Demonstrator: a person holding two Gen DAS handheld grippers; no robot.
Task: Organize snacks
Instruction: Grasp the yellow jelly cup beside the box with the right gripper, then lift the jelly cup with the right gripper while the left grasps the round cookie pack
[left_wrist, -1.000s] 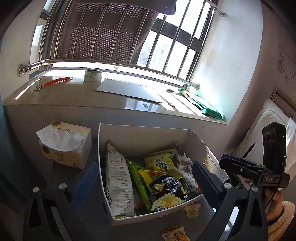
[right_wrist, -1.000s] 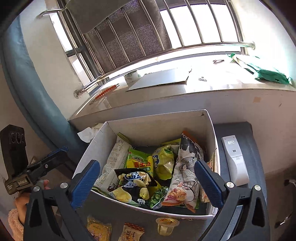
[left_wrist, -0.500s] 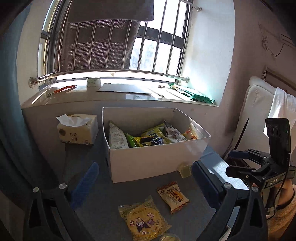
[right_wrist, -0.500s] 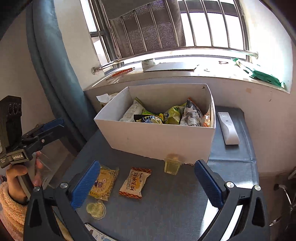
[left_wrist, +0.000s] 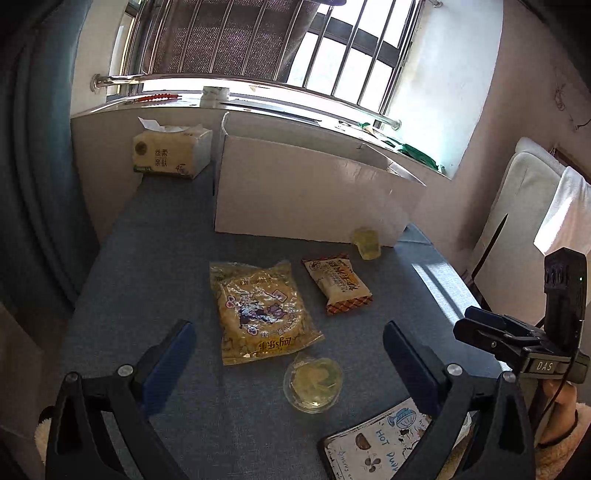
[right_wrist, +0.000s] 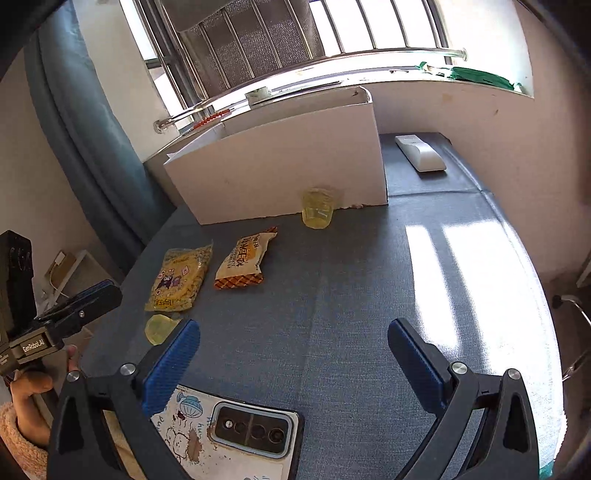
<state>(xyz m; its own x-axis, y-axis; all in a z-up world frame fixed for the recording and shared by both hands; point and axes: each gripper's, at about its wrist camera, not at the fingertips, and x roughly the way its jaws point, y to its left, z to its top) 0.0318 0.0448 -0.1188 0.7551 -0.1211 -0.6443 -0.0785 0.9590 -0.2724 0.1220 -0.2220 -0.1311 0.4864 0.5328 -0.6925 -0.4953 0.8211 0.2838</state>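
Note:
A white cardboard box (left_wrist: 314, 192) (right_wrist: 280, 173) stands at the back of the blue-grey table; its contents are hidden from this low angle. In front of it lie a yellow snack bag (left_wrist: 260, 312) (right_wrist: 181, 275), an orange-and-white packet (left_wrist: 337, 284) (right_wrist: 245, 258), a jelly cup by the box (left_wrist: 365, 242) (right_wrist: 318, 207) and a second jelly cup nearer me (left_wrist: 313, 382) (right_wrist: 160, 328). My left gripper (left_wrist: 288, 354) is open and empty, low over the yellow bag and near cup. My right gripper (right_wrist: 293, 354) is open and empty over bare table.
A tissue pack (left_wrist: 171, 151) stands left of the box. A white remote (right_wrist: 419, 152) lies right of it. A phone in a cartoon case (right_wrist: 229, 432) (left_wrist: 376, 443) lies at the table's near edge. The windowsill and wall close the back.
Both grippers have pulled back from above the box and dropped low towards the table's near edge. The box contents have gone out of sight; the loose snacks and phone have come into view.

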